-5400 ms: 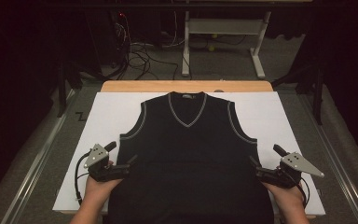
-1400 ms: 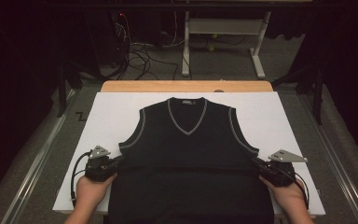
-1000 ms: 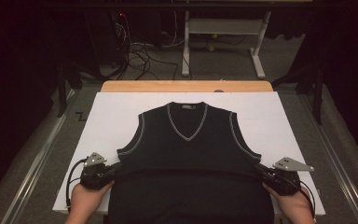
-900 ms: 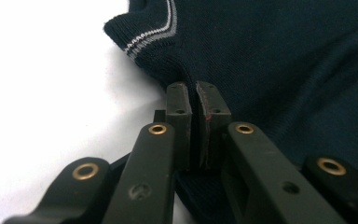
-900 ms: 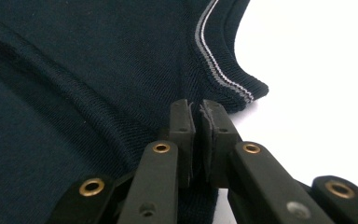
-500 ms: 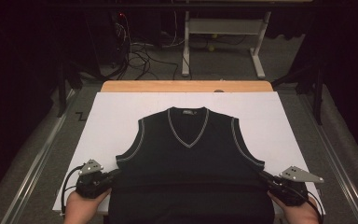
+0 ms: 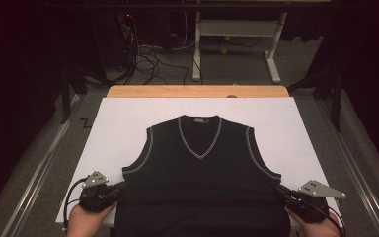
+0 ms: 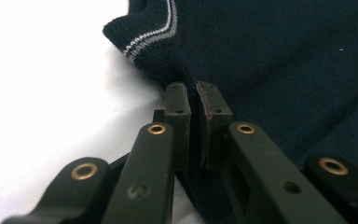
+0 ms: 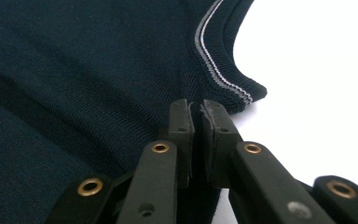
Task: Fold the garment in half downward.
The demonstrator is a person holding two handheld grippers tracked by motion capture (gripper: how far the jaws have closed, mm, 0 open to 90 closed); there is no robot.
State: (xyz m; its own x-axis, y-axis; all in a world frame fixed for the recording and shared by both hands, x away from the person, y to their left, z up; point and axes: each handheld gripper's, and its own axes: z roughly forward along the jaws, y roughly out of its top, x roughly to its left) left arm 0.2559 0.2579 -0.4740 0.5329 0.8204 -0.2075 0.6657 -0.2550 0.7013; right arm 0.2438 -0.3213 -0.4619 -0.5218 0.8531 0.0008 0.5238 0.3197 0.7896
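Note:
A dark navy sleeveless V-neck vest (image 7: pixel 200 173) with grey-striped trim lies flat on the white table cover (image 7: pixel 118 123), neck pointing away from me, its lower part hanging over the near edge. My left gripper (image 7: pixel 116 190) is shut on the vest's left side seam just below the armhole; the left gripper view shows its jaws pinching the vest fabric (image 8: pixel 270 60) at my left gripper (image 8: pixel 194 91). At the opposite seam, my right gripper (image 7: pixel 280 190) is likewise shut on the cloth, seen close as the vest (image 9: pixel 74 70) caught in my right gripper (image 9: pixel 196 109).
The wooden table edge (image 7: pixel 197 91) shows beyond the white cover. Behind it are a white metal stand (image 7: pixel 237 44) and loose cables (image 7: pixel 143 54) on the floor. Metal rails (image 7: pixel 39 168) run along both sides of the table.
Both grippers, still shut on the vest's sides, have drawn it toward me; the vest has slid down the table and more of its hem hangs over the near edge.

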